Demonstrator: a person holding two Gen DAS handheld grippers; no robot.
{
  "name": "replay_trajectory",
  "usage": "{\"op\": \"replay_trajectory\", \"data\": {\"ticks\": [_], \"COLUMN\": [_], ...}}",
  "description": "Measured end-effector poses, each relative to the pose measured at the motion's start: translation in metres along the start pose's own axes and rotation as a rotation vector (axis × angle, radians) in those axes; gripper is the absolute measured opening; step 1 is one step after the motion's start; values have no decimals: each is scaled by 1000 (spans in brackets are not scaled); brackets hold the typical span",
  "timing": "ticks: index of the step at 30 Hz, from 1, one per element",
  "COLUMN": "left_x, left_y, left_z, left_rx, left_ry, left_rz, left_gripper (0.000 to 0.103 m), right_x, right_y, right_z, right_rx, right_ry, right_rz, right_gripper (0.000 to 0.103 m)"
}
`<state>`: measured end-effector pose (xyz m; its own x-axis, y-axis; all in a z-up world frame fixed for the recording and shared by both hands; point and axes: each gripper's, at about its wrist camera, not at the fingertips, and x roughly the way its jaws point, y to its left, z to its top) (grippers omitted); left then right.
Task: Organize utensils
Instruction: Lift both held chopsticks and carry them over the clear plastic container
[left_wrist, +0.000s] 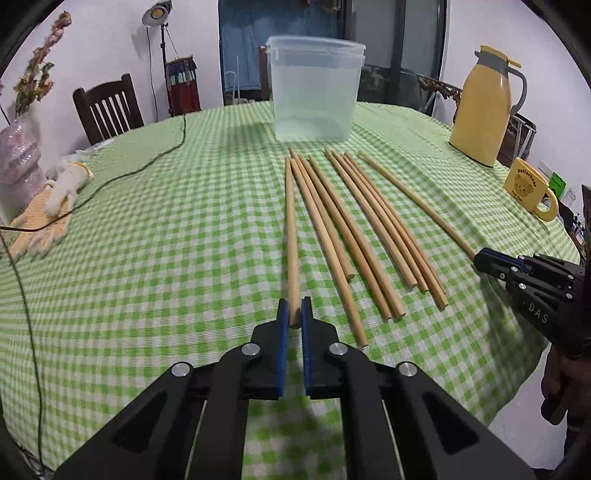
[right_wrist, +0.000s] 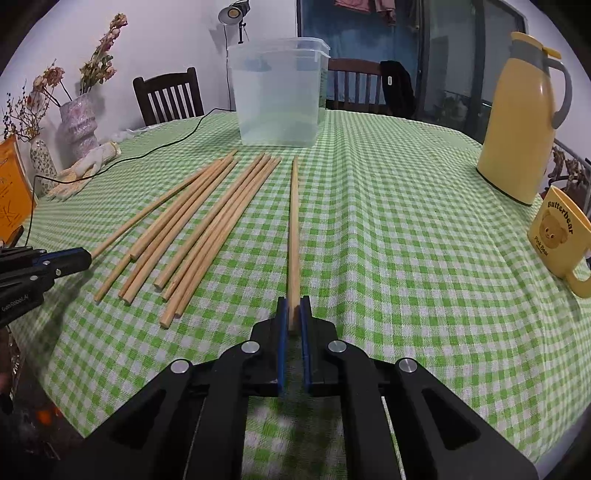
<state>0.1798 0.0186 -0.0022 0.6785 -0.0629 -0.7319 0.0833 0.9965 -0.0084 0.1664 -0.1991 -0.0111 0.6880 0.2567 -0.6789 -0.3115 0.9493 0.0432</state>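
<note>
The tub (left_wrist: 314, 88) looks empty. Each hand-held gripper pinches 1 stick by its near end: left (left_wrist: 294, 314) the leftmost stick (left_wrist: 291, 229), right (right_wrist: 294, 314) the rightmost (right_wrist: 294, 229). About 7 sticks (left_wrist: 354, 229) lie between on the table (left_wrist: 166, 240). I judge the task barely begun.

A yellow thermos jug (right_wrist: 517, 122) stands at the right edge of the green checked tablecloth (right_wrist: 406, 221), a yellow bear-printed mug (right_wrist: 559, 240) just in front of it. On the far left lie work gloves (left_wrist: 48, 210), crossed by a black cable (left_wrist: 147, 162), beside a vase (right_wrist: 78, 123) of what appear to be dried flowers.
</note>
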Motion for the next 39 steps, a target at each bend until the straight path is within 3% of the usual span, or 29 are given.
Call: {"op": "replay_trajectory", "data": {"ticks": [25,34,39], "left_x": [-109,-137,-144], "left_y": [3,21,30], "left_z": [21,56,81], "left_rx": [30,42,58], "left_ry": [-257,-316,-310], "left_rz": [15,-8,-42], "left_gripper": [4,3,3], "right_x": [-100,-127,-136], "right_y": [-7,-10,-14], "right_z": [23,52,71], "right_rx": [-40,-95,-115], "right_ry": [-244,-289,-301], "right_rz": [-52,-33,-17], "right_gripper": [7,7,7]}}
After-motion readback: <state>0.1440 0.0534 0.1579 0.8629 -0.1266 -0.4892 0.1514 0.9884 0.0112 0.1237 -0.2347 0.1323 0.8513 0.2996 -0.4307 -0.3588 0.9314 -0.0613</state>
